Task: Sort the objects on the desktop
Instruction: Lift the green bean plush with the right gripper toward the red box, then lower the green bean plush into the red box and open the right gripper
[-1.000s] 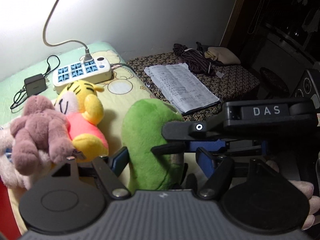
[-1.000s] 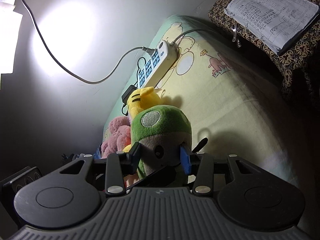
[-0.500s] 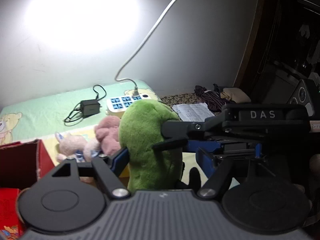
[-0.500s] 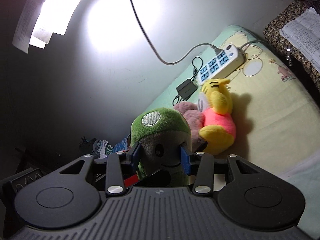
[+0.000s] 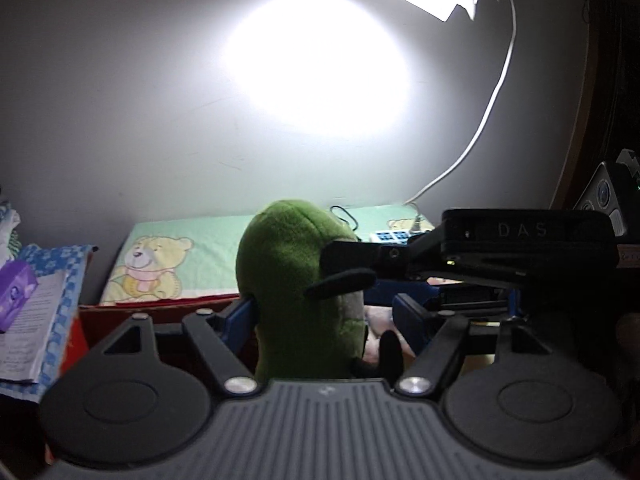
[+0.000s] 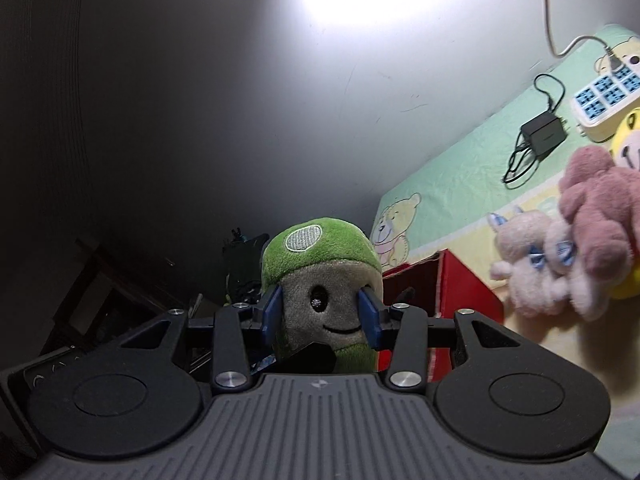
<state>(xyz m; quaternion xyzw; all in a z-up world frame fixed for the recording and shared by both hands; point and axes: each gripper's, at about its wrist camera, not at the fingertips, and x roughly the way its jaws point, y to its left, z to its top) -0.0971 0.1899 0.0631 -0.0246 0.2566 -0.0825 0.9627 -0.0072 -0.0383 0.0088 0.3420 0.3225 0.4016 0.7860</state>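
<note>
- Green and soft, the plush toy (image 6: 320, 280) has a green cap with a grey round patch, a grey face, a dark eye and a little smile.
- The right gripper (image 6: 320, 316) squeezes the toy's face from both sides with its blue pads (image 6: 272, 312). The toy sits right in the middle of the right view, up in the air.
- In the left view you see the back of the same green toy (image 5: 296, 288). The left gripper (image 5: 328, 320) has the toy between its blue fingers (image 5: 240, 316). The finger at 9 o'clock touches the toy. The finger at 3 o'clock stands apart from it, so the left fingers are not clamped on it.
- The other gripper, black with letters on it, reaches in from 3 o'clock in the left view.
- A red box (image 6: 460, 292) is just behind the toy, at 3 o'clock from it in the right view.
- A pale plush bunny (image 6: 528, 256) and a dusty pink plush bear (image 6: 600, 208) lie at 3 o'clock on a bear-print cloth (image 6: 452, 184). They touch each other.
- A yellow plush toy (image 6: 628, 132) peeks in at the right edge.
- A black charger (image 6: 542, 132) and a white power strip (image 6: 608, 96) lie at 2 o'clock.
- A white cable (image 5: 492, 92) hangs down the wall.
- A booklet (image 5: 28, 332) and a purple pack (image 5: 16, 300) lie at 9 o'clock in the left view.
</note>
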